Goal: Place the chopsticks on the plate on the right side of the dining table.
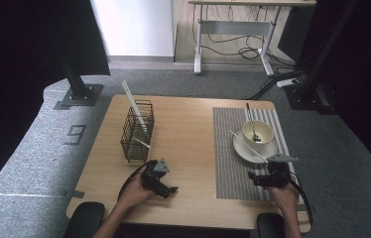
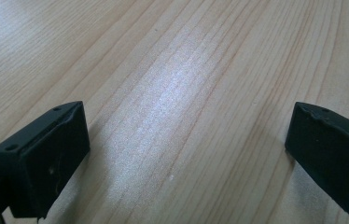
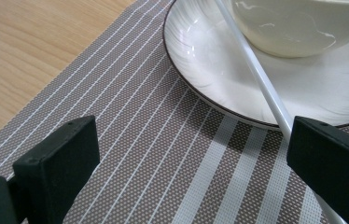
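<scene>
Right gripper spread beside the chopstick on the plate

The right gripper (image 1: 259, 179) hangs over the striped mat (image 1: 233, 163), jaws wide apart, pinching nothing; the white chopstick (image 3: 256, 70) lies across the plate (image 3: 200, 51), leaning against the bowl (image 3: 284, 28). The left gripper (image 2: 186, 154), jaws spread too, rests over bare table (image 2: 172, 70).

Left gripper (image 2: 186, 154): two black jaws rise from the bottom edge, set wide apart, nothing between them. Beneath and ahead lies bare light wooden table (image 2: 186, 70), grain running diagonally, with a pale sheen between the jaws. Jaws sit close above the surface.
</scene>
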`<state>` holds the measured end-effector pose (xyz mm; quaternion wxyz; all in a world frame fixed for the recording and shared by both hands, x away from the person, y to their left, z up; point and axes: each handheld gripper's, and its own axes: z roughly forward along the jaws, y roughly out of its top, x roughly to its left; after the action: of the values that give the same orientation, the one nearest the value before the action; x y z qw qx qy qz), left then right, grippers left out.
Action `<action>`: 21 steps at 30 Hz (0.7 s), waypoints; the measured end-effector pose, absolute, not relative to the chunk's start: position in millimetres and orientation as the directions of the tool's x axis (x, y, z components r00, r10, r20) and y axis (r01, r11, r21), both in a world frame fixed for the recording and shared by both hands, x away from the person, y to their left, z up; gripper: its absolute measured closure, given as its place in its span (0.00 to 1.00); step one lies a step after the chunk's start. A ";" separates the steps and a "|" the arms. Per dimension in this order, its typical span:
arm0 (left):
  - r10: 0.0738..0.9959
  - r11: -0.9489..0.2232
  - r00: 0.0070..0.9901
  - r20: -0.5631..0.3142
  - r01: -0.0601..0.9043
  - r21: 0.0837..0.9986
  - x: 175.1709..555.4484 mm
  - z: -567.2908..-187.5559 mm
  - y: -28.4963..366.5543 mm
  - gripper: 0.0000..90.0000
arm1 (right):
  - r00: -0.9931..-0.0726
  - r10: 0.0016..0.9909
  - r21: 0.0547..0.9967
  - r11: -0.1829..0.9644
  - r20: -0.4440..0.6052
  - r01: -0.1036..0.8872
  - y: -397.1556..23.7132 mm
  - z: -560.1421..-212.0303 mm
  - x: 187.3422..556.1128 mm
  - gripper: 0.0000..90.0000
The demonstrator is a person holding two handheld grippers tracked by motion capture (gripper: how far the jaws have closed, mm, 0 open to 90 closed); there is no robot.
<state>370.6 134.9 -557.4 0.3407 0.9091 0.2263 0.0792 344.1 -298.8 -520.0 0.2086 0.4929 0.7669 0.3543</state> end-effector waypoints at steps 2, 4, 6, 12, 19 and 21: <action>0.465 -0.665 0.885 -0.010 0.358 0.655 370.6 -557.4 135.0 0.00 | -0.413 0.910 0.741 0.254 0.034 0.622 -300.0 -523.2 346.5 0.02; 0.465 -0.666 0.885 -0.010 0.357 0.655 370.6 -557.4 134.9 0.00 | -0.406 0.913 0.725 0.266 0.021 0.635 -299.4 -525.9 348.4 0.02; 0.465 -0.666 0.885 -0.010 0.357 0.655 370.7 -557.3 134.9 0.00 | -0.402 0.915 0.720 0.272 0.011 0.638 -298.7 -527.6 350.5 0.01; 0.463 -0.667 0.886 -0.010 0.356 0.654 370.9 -557.3 134.8 0.00 | -0.378 0.926 0.714 0.255 0.014 0.652 -305.2 -532.8 359.0 0.01; 0.461 -0.667 0.887 -0.010 0.354 0.655 371.1 -557.4 134.5 0.00 | -0.343 0.938 0.723 0.209 0.042 0.658 -318.7 -537.2 363.9 0.01; 0.460 -0.667 0.888 -0.010 0.354 0.655 371.2 -557.5 134.5 0.00 | -0.342 0.939 0.727 0.209 0.038 0.654 -320.6 -537.0 366.5 0.00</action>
<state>371.2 134.5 -557.5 0.3410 0.9097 0.2237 0.0782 366.5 -320.6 -537.0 0.2128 0.5324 0.7478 0.3348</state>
